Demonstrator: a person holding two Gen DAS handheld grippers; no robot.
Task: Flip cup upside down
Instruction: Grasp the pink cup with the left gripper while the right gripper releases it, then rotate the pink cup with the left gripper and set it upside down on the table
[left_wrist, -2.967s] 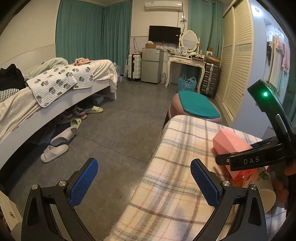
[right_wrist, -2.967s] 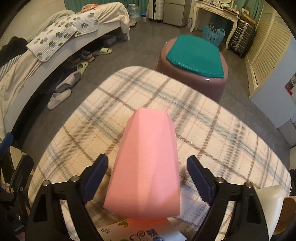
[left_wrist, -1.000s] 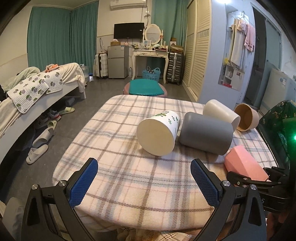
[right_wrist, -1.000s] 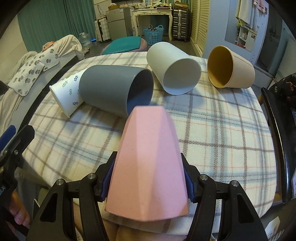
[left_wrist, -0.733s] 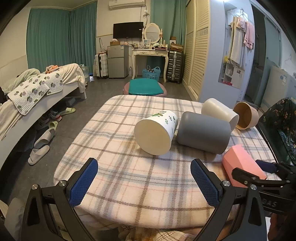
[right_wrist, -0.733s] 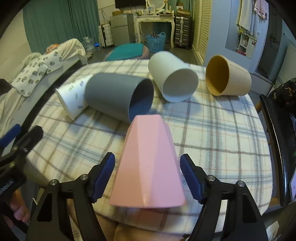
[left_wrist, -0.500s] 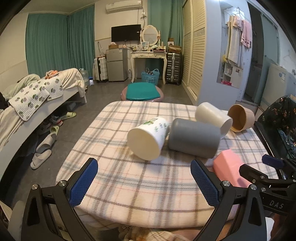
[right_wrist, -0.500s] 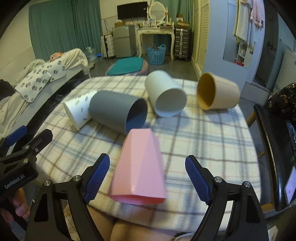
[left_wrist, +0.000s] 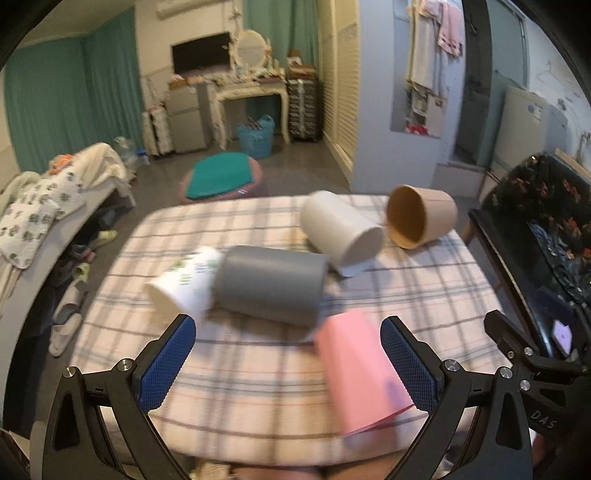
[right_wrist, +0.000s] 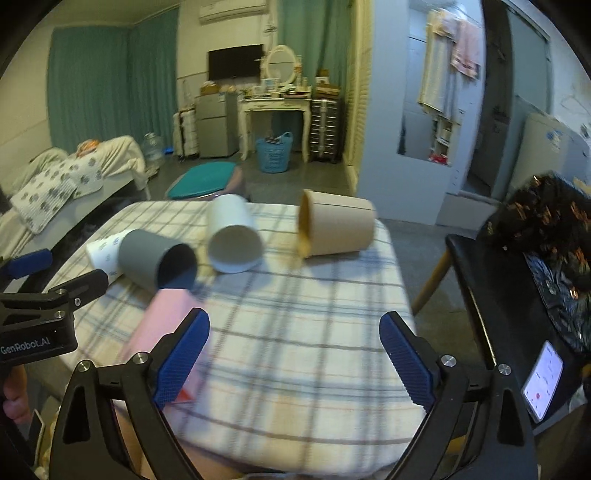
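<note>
The pink faceted cup (left_wrist: 360, 373) stands mouth down near the table's front edge; in the right wrist view (right_wrist: 162, 321) it shows left of my right gripper. A grey cup (left_wrist: 269, 284), a leaf-printed white cup (left_wrist: 184, 284), a cream cup (left_wrist: 340, 232) and a tan cup (left_wrist: 421, 218) lie on their sides on the checked tablecloth (left_wrist: 258, 369). My left gripper (left_wrist: 288, 362) is open and empty, with the pink cup near its right finger. My right gripper (right_wrist: 293, 362) is open and empty over the table's front right.
A black chair (right_wrist: 517, 295) with a phone (right_wrist: 543, 387) on it stands right of the table. A stool with a teal cushion (left_wrist: 221, 177) is behind the table. A bed (left_wrist: 48, 206) is at the left.
My right gripper opened and let go of the pink cup, then pulled back and swung right. My left gripper moved right, so the pink cup is now between its fingers in view.
</note>
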